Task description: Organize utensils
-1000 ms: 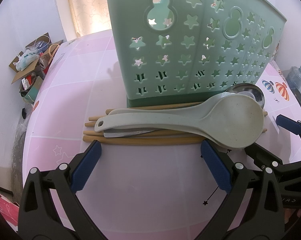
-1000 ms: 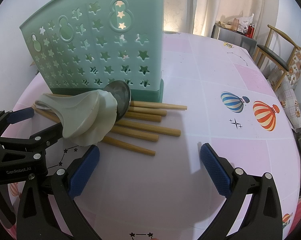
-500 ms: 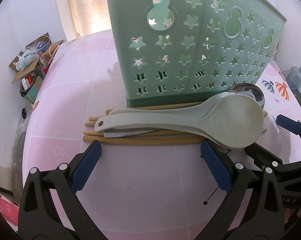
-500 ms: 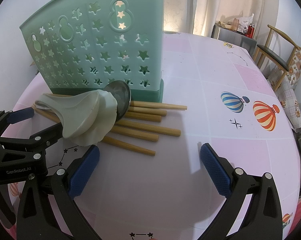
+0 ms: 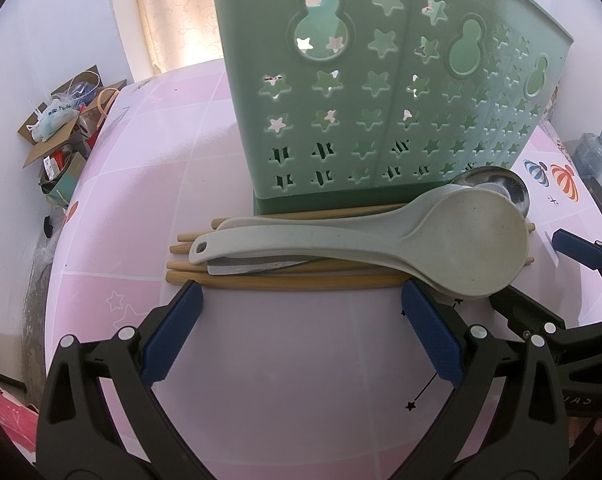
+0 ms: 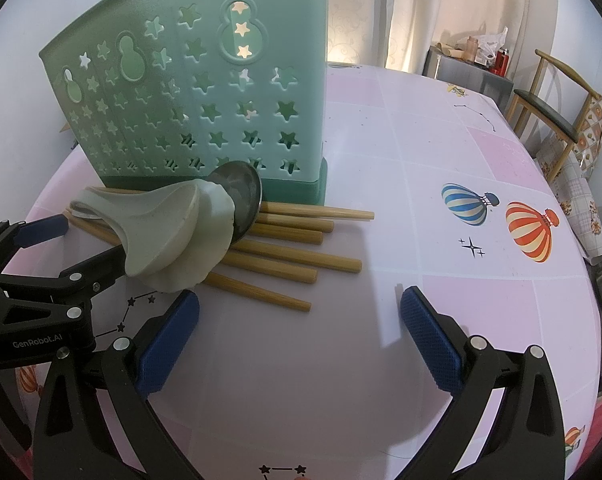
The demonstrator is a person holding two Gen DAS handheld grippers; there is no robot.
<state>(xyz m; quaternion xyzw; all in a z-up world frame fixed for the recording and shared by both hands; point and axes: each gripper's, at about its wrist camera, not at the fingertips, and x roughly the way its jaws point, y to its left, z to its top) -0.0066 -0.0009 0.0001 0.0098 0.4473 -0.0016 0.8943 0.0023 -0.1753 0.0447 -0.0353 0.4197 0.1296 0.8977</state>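
Note:
A mint-green utensil holder (image 5: 385,92) (image 6: 205,100) with star cut-outs stands on the pink table. In front of it lies a pile: several bamboo chopsticks (image 5: 285,281) (image 6: 297,256), two pale rice spoons (image 5: 461,248) (image 6: 173,232) stacked on them, and a steel spoon (image 5: 497,184) (image 6: 241,192) underneath. My left gripper (image 5: 301,330) is open just short of the chopsticks, its blue pads (image 5: 173,332) straddling the pile. My right gripper (image 6: 299,340) is open too, just short of the chopstick tips. Neither holds anything.
The table (image 6: 421,140) has a pink checked cloth with balloon prints (image 6: 529,232). A wooden chair (image 6: 557,112) stands to the right, a cardboard box of clutter (image 5: 61,128) off the left edge. The left gripper's body (image 6: 33,280) shows in the right wrist view.

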